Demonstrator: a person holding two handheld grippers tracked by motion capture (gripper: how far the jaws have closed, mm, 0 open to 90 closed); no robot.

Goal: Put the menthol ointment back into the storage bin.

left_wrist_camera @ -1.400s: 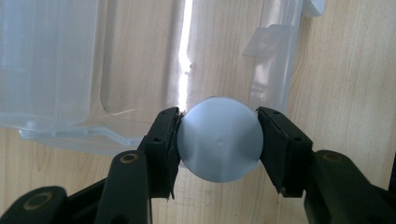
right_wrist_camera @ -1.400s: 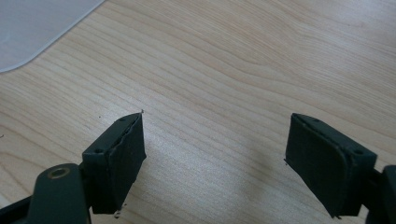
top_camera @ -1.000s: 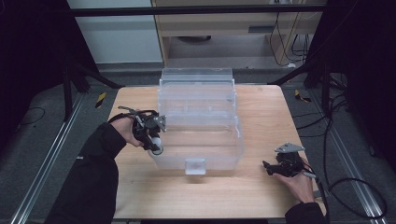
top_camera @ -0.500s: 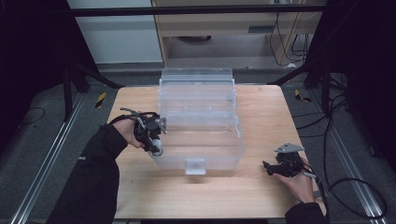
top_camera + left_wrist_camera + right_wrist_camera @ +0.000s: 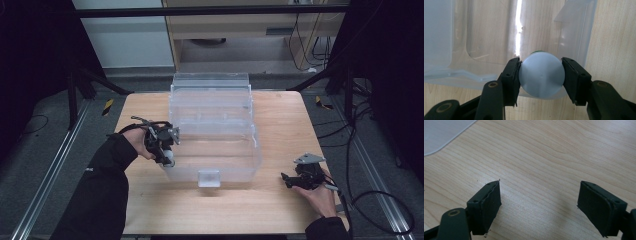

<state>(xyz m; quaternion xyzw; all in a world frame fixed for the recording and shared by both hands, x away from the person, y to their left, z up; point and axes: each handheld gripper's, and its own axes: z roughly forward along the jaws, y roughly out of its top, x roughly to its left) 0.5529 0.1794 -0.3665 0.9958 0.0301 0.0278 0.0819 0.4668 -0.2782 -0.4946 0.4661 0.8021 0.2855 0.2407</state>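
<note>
We note a round white item (image 5: 541, 76), smooth matte face, disc-shaped as seen end-on, w/ a thin green edge showing at its top. It sits pinched between the black pads of the left gripper (image 5: 541, 77), both jaws pressing its sides. In the high view the item (image 5: 169, 159) hangs at the left front corner of the clear plastic bin (image 5: 215, 125), just over the rim. Bin is transparent, glossy, rectangular w/ rounded corners and stepped walls; a small frosted latch tab (image 5: 209, 177) at its front wall. Table (image 5: 280, 205) is light wood, fine straight grain, flat. Right gripper (image 5: 539, 207) rests low near the table's right front, well apart from the bin; its jaws are spread wide, nothing between them, pads black w/ rough edges.
</note>
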